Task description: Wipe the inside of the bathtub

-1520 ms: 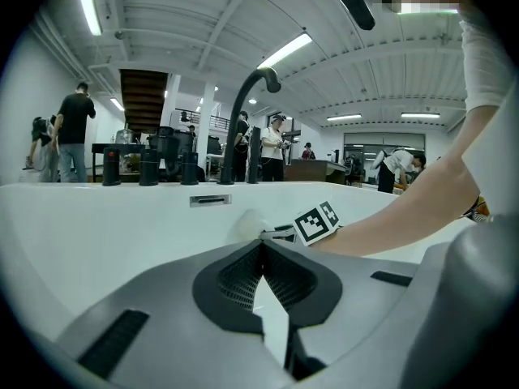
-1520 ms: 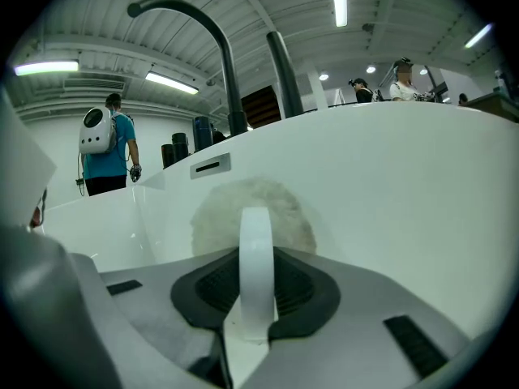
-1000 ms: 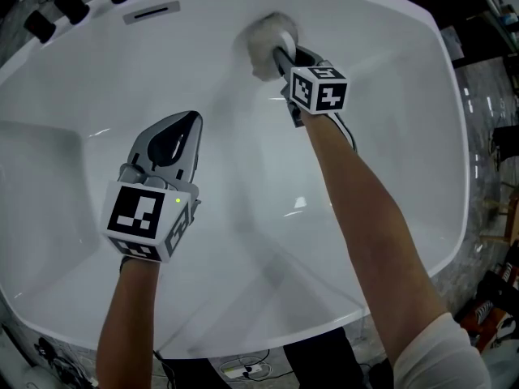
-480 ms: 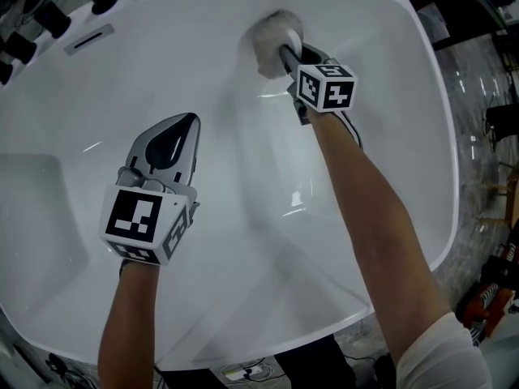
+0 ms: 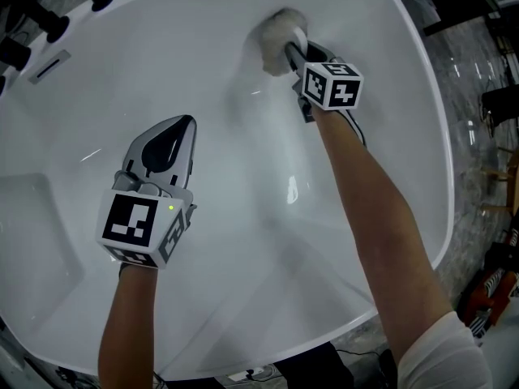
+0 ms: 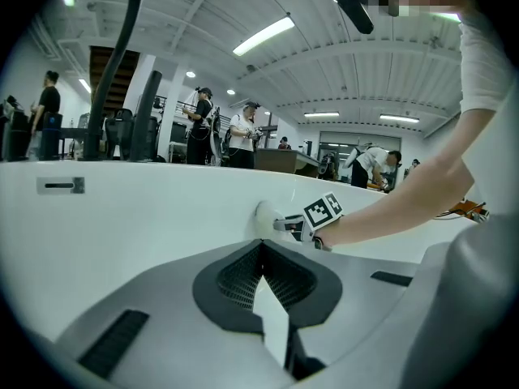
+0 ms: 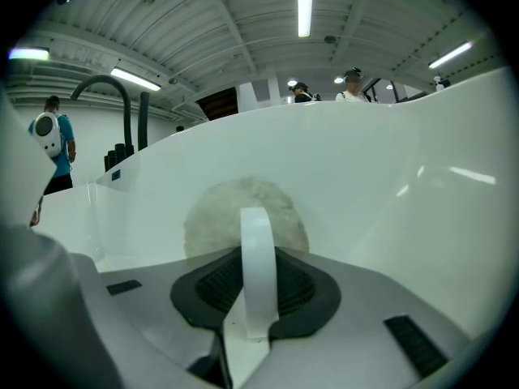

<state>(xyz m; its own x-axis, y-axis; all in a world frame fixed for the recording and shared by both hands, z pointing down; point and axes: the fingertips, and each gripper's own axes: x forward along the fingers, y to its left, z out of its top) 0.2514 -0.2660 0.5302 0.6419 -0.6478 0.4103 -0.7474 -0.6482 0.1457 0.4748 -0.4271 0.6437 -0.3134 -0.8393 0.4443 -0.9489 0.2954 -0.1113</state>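
Head view: the white bathtub (image 5: 389, 136) filled pretty much the whole shot. The right gripper (image 5: 292, 53) was reaching to the far end, clamped on a round fluffy wiping pad (image 5: 276, 31) that sat against the tub's inner wall. Its marker cube (image 5: 332, 85) faced up. The left gripper (image 5: 186, 124) hung over the middle of the tub, well apart from the pad, closed up with nothing in it. Some black knobs (image 5: 50, 21) sat on the rim at top left.

Left gripper view: jaws were together at the tip and empty, pointing across the tub at the other gripper and the pad (image 6: 263, 215). A few people (image 6: 241, 140) stood beyond the rim.

Right gripper view: jaws were pinched on the pad's white handle (image 7: 258, 250), a loop running straight up between them. The pad (image 7: 219, 209) sat just past it, flat on the tub wall (image 7: 389, 177).
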